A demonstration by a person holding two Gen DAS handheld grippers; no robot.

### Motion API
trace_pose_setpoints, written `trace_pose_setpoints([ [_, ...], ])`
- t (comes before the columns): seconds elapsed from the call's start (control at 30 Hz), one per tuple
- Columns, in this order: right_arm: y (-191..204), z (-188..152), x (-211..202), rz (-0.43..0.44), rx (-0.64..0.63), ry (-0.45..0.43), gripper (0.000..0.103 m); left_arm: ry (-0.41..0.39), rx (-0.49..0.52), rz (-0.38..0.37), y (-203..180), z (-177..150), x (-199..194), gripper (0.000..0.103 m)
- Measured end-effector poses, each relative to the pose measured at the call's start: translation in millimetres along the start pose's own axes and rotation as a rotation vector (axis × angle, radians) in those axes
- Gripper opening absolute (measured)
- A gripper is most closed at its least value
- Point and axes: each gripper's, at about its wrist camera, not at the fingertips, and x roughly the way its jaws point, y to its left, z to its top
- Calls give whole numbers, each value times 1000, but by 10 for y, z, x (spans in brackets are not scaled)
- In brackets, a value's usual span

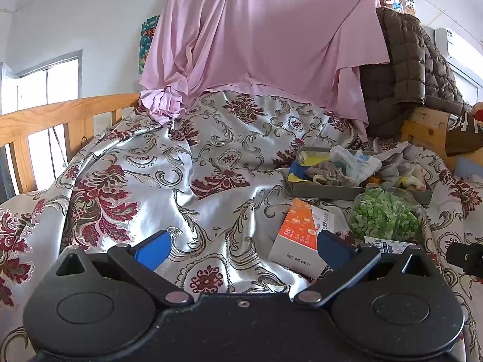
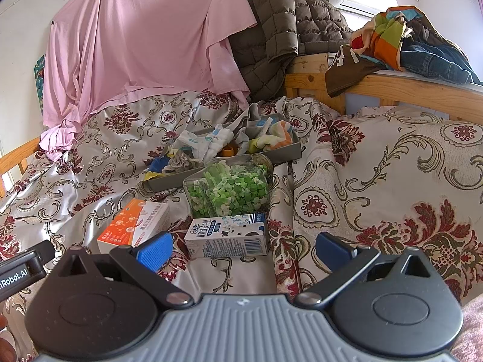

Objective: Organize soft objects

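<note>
A bed with a wooden frame (image 2: 407,86) is covered by a glossy floral bedspread (image 1: 187,187), and a pink sheet (image 2: 145,36) hangs behind it. On the bedspread sits a grey tray (image 2: 280,152) holding socks and small cloths (image 2: 265,137). Just in front of the tray lies a glass jar of green bits (image 2: 229,187); in front of the jar lies a milk carton (image 2: 226,236), and left of the carton an orange-and-white box (image 2: 132,226). A quilted brown jacket (image 2: 271,30) hangs behind the tray. The left gripper (image 1: 241,249) and right gripper (image 2: 243,249) hover over the bedspread in front of the tray, fingers spread wide, holding nothing.
</note>
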Motion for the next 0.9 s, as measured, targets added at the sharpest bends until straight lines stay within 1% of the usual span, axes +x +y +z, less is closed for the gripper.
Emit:
trace_pose_setpoints([
  [0.67, -5, 2, 2, 1, 1, 0, 103, 1, 1, -1, 2, -3, -2, 102],
  [0.9, -8, 2, 3, 1, 2, 1, 103, 0, -8, 15, 10, 3, -18, 102],
])
